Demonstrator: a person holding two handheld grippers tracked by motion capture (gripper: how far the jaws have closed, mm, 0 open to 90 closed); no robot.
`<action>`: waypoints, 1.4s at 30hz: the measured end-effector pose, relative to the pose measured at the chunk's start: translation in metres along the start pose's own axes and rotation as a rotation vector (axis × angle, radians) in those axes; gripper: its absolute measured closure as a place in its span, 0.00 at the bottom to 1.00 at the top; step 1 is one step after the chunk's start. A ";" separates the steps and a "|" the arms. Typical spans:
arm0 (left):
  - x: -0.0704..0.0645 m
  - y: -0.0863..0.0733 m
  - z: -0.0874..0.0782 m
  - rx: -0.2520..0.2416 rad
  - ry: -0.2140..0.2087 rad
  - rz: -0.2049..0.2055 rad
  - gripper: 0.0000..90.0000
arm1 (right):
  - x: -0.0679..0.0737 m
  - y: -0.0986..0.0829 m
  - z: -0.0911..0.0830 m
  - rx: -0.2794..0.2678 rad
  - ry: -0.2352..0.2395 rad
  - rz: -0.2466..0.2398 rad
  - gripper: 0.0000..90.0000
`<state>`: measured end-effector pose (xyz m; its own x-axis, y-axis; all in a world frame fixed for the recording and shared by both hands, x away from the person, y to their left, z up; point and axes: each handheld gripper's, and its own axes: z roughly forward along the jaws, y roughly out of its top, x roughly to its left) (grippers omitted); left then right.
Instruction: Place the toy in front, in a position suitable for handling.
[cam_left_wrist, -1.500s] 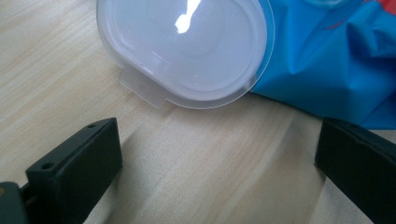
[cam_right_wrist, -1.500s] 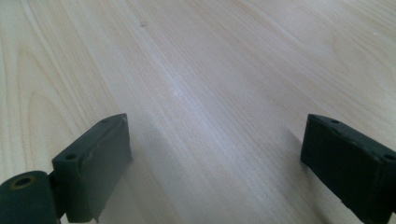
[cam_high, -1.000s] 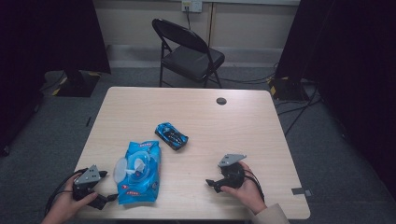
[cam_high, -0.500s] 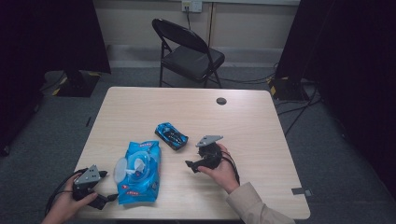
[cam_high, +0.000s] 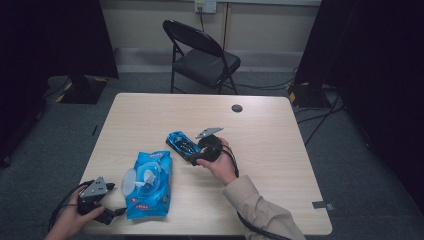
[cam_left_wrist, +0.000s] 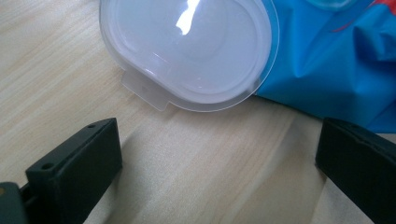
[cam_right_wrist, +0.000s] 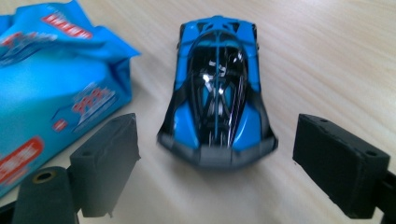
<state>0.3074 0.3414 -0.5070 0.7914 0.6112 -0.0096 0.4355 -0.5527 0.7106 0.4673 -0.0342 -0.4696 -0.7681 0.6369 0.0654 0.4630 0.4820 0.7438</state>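
A blue and black toy car (cam_high: 181, 144) (cam_right_wrist: 217, 91) lies near the middle of the light wooden table (cam_high: 270, 145). My right gripper (cam_high: 195, 159) (cam_right_wrist: 215, 163) is open just behind the car, its jaws apart on either side of the car's near end without touching it. A blue wet-wipes pack (cam_high: 148, 184) (cam_right_wrist: 51, 93) with its clear white lid (cam_high: 131, 181) (cam_left_wrist: 189, 51) flipped open lies at the front left. My left gripper (cam_high: 112, 214) (cam_left_wrist: 217, 161) rests open on the table just short of that lid, with nothing between its jaws.
A small black disc (cam_high: 237, 108) sits near the table's far edge. A black folding chair (cam_high: 202, 57) stands beyond the table. Dark curtains hang at both sides, and cables run over the grey floor at the right.
My right gripper has moved from the table's front right, leftward and away from the person, up to the toy car. The left gripper and the wipes pack have stayed put.
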 end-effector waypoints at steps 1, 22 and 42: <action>0.000 0.000 0.000 0.000 0.001 -0.001 0.00 | -0.001 0.003 0.005 0.001 -0.004 0.008 0.15; -0.001 0.000 0.000 -0.002 0.006 -0.009 0.00 | 0.005 0.024 0.069 0.077 -0.046 -0.003 0.21; -0.001 0.000 0.000 0.000 0.011 -0.012 0.00 | 0.001 0.019 0.063 0.108 -0.051 -0.031 0.29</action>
<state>0.3063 0.3407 -0.5071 0.7816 0.6237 -0.0106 0.4448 -0.5453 0.7105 0.5032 0.0141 -0.4975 -0.7603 0.6495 0.0073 0.4866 0.5621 0.6687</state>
